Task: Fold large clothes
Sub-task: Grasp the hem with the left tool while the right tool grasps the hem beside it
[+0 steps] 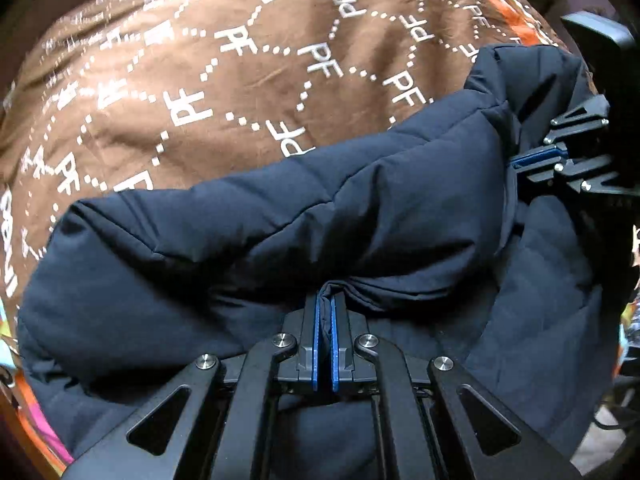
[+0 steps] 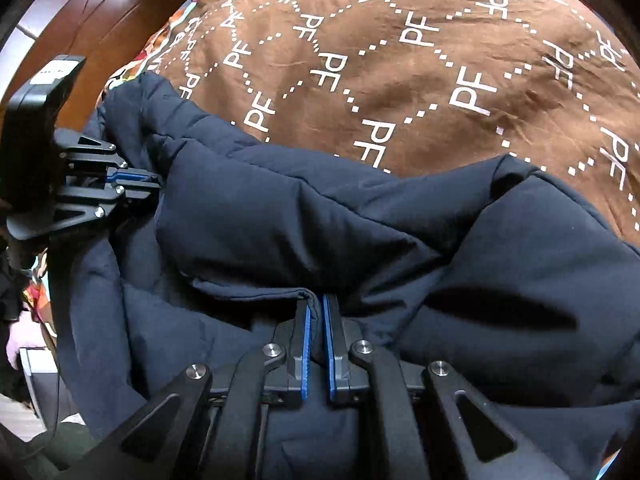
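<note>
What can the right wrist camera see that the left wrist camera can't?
Only the right wrist view shows reddish-brown wood at the upper left. Only the left wrist view shows blurred print along the bedcover's far left. Both show the navy puffy jacket on the brown bedcover printed with PF, with the left gripper and right gripper each pinching a jacket fold.
</note>
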The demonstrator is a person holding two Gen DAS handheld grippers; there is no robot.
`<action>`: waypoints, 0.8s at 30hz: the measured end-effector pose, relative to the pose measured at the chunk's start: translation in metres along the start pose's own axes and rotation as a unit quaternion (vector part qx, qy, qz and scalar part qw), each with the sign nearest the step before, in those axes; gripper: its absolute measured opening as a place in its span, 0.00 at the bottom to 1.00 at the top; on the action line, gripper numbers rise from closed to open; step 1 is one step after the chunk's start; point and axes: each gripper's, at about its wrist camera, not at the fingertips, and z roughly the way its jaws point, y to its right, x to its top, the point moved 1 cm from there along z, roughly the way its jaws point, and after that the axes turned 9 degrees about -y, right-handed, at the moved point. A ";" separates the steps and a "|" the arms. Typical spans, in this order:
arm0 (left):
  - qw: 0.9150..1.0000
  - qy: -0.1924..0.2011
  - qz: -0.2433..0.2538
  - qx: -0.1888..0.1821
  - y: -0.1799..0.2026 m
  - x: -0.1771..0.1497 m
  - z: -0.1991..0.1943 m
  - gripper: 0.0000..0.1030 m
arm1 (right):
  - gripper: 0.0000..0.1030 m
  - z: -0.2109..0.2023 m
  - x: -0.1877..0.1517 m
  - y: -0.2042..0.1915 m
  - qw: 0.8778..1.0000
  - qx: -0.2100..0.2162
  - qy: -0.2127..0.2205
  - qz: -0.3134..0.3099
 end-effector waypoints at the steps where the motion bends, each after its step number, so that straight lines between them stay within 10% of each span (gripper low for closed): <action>1: 1.000 0.013 0.003 -0.001 0.000 -0.005 -0.004 0.03 | 0.07 -0.005 -0.002 0.001 1.000 0.010 0.007 0.003; 8: 0.998 0.050 -0.037 -0.028 -0.013 -0.028 -0.043 0.25 | 0.53 -0.055 -0.017 0.004 0.998 0.037 0.059 -0.007; 16: 0.973 0.173 -0.109 -0.110 -0.034 -0.020 -0.090 0.40 | 0.44 -0.077 0.014 0.024 0.984 0.072 0.146 0.070; 24: 0.968 0.128 -0.110 -0.188 -0.046 0.023 -0.048 0.18 | 0.18 -0.032 0.060 0.015 0.983 0.123 0.104 0.087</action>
